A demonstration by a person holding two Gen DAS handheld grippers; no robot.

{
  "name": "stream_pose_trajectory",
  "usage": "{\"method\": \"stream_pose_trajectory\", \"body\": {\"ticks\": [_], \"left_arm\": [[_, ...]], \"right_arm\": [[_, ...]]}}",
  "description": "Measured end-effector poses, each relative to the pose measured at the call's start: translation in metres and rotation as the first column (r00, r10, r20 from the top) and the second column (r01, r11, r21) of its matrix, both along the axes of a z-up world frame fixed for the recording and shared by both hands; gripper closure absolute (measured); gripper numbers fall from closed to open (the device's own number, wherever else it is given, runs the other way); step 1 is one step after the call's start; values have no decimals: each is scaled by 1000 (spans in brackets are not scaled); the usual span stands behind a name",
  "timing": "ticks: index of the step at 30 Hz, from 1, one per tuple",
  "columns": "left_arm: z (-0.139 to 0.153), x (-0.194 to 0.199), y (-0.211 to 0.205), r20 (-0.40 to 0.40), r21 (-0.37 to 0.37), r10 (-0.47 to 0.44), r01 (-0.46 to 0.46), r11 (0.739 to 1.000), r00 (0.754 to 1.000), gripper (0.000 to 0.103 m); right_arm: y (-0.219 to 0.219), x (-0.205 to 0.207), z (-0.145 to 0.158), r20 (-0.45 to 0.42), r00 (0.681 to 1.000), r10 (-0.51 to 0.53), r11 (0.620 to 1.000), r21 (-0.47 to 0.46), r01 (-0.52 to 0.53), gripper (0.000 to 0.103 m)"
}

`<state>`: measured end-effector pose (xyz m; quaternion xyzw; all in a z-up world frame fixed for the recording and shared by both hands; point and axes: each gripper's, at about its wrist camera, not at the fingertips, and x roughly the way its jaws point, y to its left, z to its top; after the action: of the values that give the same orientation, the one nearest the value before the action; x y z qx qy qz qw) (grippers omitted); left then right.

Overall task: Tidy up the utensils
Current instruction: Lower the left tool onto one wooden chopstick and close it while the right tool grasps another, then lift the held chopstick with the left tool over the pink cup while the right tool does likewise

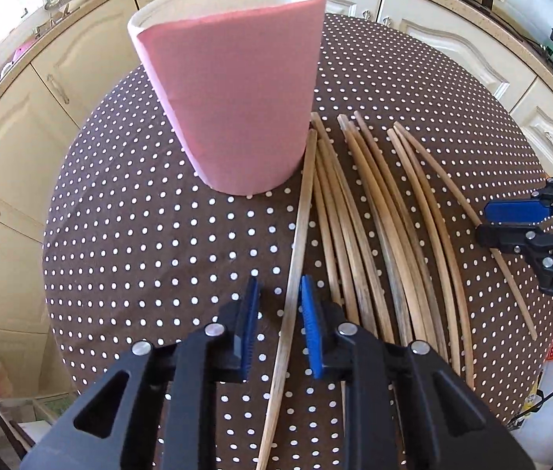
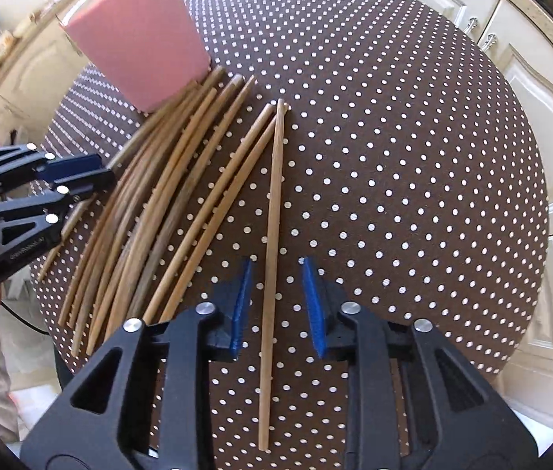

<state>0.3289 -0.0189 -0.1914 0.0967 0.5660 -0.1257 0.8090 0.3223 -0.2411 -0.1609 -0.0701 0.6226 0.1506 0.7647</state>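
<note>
On the round dotted worktop (image 1: 139, 235), a pink cup (image 1: 233, 90) stands upright toward the far edge, with wooden chopsticks (image 1: 374, 211) fanned out just right of its base. The left gripper (image 1: 276, 305) straddles the leftmost chopstick (image 1: 300, 219), its jaws narrowly apart, pads not pressing. Toward the right edge, the right gripper (image 2: 276, 290) brackets the outermost chopstick (image 2: 272, 235), jaws likewise apart.

Both wrist cameras look steeply down from close above the dotted table (image 1: 139, 235), each along its own fingers, sharing the pink cup (image 1: 233, 90) near the far edge and the chopsticks (image 2: 182, 180) beside it.
</note>
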Motion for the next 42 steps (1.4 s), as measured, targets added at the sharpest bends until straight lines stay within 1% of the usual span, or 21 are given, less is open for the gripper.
{"method": "stream_pose_trajectory", "body": {"ticks": [1,3,4,5,6,8,12,17,23,26,27,30,32,35,38,39,41,42], "left_arm": [[0,2,-1,-3,0,2,-2,1000,1000,86],[1,4,-1,-8,-5,1,-1,1000,1000,95],[1,4,-2,-7,-1,-1,1,1000,1000,95],[0,3,-1,-4,2,-2,2,1000,1000,95],[0,4,-2,-2,3,-1,1,1000,1000,95],[1,6,-5,8,0,-2,2,1000,1000,95],[0,2,-5,24,-37,-4,5,999,1000,96],[8,-11,-8,69,-71,-17,22,997,997,97],[37,-30,-15,162,-113,-28,47,992,986,97],[58,-38,-16,212,-138,-30,60,989,977,97],[67,-46,-9,229,-149,-30,65,987,973,97],[91,-57,-7,295,-186,-26,84,979,955,97],[110,-64,-5,346,-210,-18,96,973,938,97],[131,-74,6,410,-261,7,110,959,912,97],[145,-82,11,462,-314,38,123,942,886,97],[151,-83,15,481,-332,54,125,935,875,97],[159,-84,16,511,-361,83,126,924,856,97],[165,-84,20,526,-384,101,130,914,844,97]], "right_arm": [[4,5,-1,-16,1000,8,1000,-23,-9,80],[13,14,-3,-31,999,20,997,-78,-22,87],[18,17,-2,-39,999,26,994,-103,-29,90],[25,19,-3,-47,999,26,993,-110,-31,91],[27,23,-5,-55,998,20,994,-109,-26,94],[29,31,-6,-66,998,7,995,-98,-13,96],[23,39,-6,-45,999,-17,999,-36,15,97],[9,38,-8,8,998,-64,994,91,62,97],[9,33,12,105,990,-93,981,181,73,97],[16,31,28,146,985,-95,969,238,58,97],[13,29,36,163,982,-91,966,255,47,97],[22,21,55,214,973,-82,954,300,14,97],[28,17,68,250,965,-76,946,323,-9,97],[23,14,93,310,948,-75,932,360,-44,97],[22,9,113,370,925,-91,910,408,-74,97],[29,-8,118,390,916,-95,904,418,-85,97],[31,-13,132,429,897,-107,893,439,-103,97],[34,-13,137,446,888,-110,884,452,-117,97]]}}
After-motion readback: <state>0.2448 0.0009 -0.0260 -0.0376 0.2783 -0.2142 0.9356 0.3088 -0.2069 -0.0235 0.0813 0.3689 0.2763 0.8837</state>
